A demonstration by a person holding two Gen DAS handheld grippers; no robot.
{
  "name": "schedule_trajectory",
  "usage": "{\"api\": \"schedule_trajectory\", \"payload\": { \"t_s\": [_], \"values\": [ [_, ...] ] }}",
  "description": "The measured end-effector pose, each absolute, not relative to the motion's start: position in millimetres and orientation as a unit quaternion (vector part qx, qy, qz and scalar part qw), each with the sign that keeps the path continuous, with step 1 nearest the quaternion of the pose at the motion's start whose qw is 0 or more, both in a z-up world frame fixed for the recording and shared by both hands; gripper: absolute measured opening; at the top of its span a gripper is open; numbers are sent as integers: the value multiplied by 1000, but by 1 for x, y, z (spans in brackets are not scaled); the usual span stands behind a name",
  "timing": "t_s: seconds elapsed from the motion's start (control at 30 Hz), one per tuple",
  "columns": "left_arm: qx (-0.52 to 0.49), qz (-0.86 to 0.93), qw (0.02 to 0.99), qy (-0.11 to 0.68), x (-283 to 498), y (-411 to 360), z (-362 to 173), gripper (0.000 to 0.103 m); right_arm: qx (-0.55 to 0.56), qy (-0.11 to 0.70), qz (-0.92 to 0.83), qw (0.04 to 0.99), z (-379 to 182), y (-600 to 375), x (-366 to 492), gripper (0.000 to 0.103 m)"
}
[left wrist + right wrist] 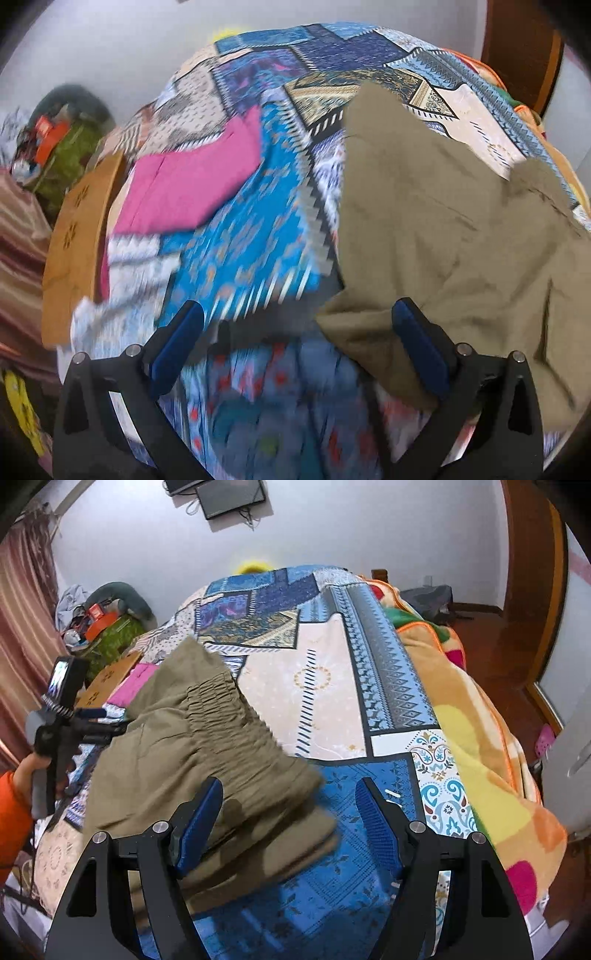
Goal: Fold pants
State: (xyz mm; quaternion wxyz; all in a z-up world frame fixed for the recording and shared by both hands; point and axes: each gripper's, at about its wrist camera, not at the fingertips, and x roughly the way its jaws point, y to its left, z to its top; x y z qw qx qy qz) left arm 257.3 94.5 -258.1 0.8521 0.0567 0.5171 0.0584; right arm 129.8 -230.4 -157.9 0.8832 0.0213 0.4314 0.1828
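Folding seems part done: the olive pants lie bunched in layers on the patchwork bedspread, their gathered waistband up. My left gripper hangs over their near edge, jaws wide apart, nothing pinched. My right gripper also gapes, empty, just beside their corner. Next I judge I must pinch an edge and smooth it.

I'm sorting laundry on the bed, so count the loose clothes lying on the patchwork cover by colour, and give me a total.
Khaki: 1, the pants, folded over, elastic waistband showing
Pink: 1, a garment lying left of the pants near the bed's edge
Total: 2 clothes on the patchwork bedspread
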Motion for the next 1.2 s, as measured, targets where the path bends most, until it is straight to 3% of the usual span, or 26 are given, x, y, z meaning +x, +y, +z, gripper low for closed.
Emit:
{"api": "schedule_trajectory", "payload": {
  "t_s": [0.4, 0.5, 0.57, 0.63, 0.7, 0.73, 0.8, 1.2],
  "values": [
    [-60, 56, 860, 503, 141, 107, -253, 103, -13, 434, 238, 869, -161, -194, 95, 69],
    [-63, 59, 865, 494, 128, 112, -251, 96, -24, 434, 220, 873, -170, -191, 94, 57],
    [-50, 70, 868, 489, 122, 112, -248, 92, -17, 449, 211, 868, -179, -194, 98, 42],
    [-30, 76, 869, 487, 117, 112, -247, 89, -9, 453, 208, 867, -184, -199, 98, 38],
    [-25, 72, 869, 489, 116, 114, -245, 84, -9, 456, 204, 866, -185, -204, 95, 37],
    [-16, 74, 869, 490, 116, 115, -242, 74, -9, 457, 202, 866, -183, -207, 93, 37],
    [3, 84, 867, 492, 119, 115, -236, 64, -9, 459, 203, 865, -179, -209, 92, 37],
    [2, -42, 907, 420, 174, 56, -171, 64, -11, 413, 250, 876, -141, -177, 117, 43]
  ]
}}
